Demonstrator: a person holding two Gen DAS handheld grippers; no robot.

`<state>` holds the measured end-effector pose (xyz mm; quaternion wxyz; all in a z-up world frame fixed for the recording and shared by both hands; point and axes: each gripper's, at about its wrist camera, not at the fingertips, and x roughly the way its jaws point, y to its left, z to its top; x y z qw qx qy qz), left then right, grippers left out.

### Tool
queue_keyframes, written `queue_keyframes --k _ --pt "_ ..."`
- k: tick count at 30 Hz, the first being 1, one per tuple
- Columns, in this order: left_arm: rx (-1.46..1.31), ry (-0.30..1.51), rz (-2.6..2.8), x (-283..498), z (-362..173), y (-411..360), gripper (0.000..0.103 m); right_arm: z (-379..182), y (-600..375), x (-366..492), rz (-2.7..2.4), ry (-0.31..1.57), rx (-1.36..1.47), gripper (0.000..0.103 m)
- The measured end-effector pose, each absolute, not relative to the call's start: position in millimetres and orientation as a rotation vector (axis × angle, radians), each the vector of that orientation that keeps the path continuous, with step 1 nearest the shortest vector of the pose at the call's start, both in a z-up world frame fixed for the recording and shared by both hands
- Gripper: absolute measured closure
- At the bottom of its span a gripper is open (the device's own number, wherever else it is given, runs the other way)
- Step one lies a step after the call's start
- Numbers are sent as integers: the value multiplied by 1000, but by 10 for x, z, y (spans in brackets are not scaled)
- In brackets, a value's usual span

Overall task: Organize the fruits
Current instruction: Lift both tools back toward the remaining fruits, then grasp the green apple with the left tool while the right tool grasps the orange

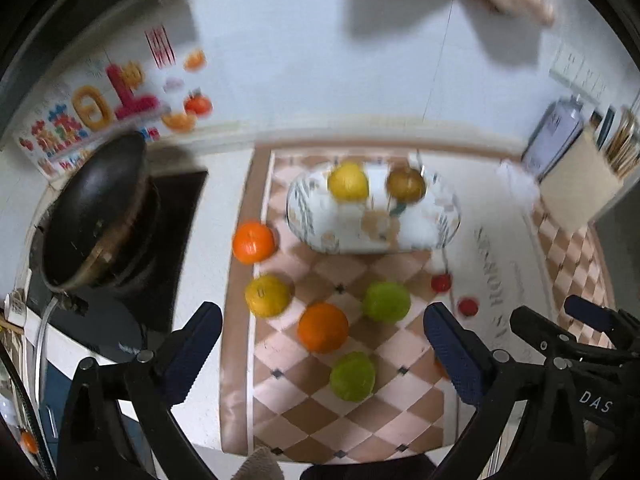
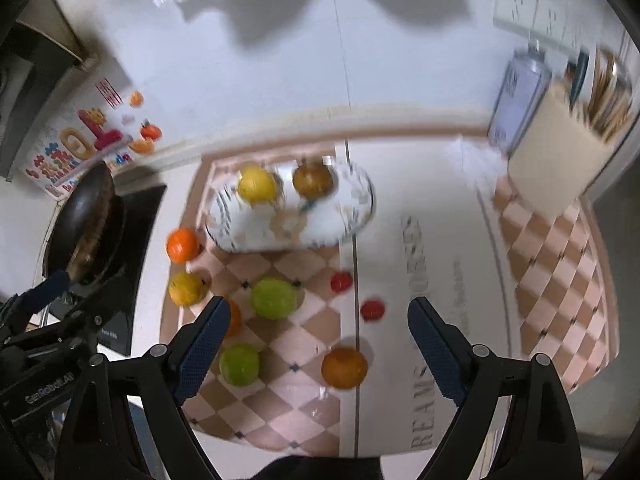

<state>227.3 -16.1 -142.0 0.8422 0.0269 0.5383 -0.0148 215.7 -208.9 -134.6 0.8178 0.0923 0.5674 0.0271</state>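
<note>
A white patterned plate [image 1: 416, 236] [image 2: 344, 220] at the back of the checkered mat holds a yellow fruit [image 1: 348, 181] [image 2: 257, 184] and a brownish fruit [image 1: 405, 184] [image 2: 313, 180]. Loose on the mat lie several fruits: an orange one [image 1: 322, 327], two green ones [image 1: 386, 302] [image 1: 352, 376], a yellow-orange one [image 1: 267, 295], an orange tangerine [image 1: 253, 241] and two small red fruits [image 1: 441, 282] [image 1: 467, 306]. My left gripper [image 1: 322, 344] is open and empty above them. My right gripper [image 2: 314, 340] is open and empty, above an orange fruit [image 2: 344, 367].
A black wok [image 1: 96, 216] [image 2: 86, 224] sits on a stove at the left. A colourful box [image 1: 92, 112] leans on the back wall. A bottle [image 1: 554, 136] and a chopstick holder [image 1: 580, 184] stand at the back right.
</note>
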Motion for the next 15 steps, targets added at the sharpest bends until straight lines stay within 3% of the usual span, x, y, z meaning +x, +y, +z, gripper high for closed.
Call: queue_keyframes --k 5,8,15 --pt "37 1333 -45 2304 -2171 -195 0 -2072 -2233 2093 66 1356 276 11" --pt "13 1458 -53 2312 -2615 -240 0 -2413 -2345 2053 31 1399 310 29" --pt "65 1575 -80 2274 -3153 -429 9 -2856 -2392 2081 62 1498 357 29"
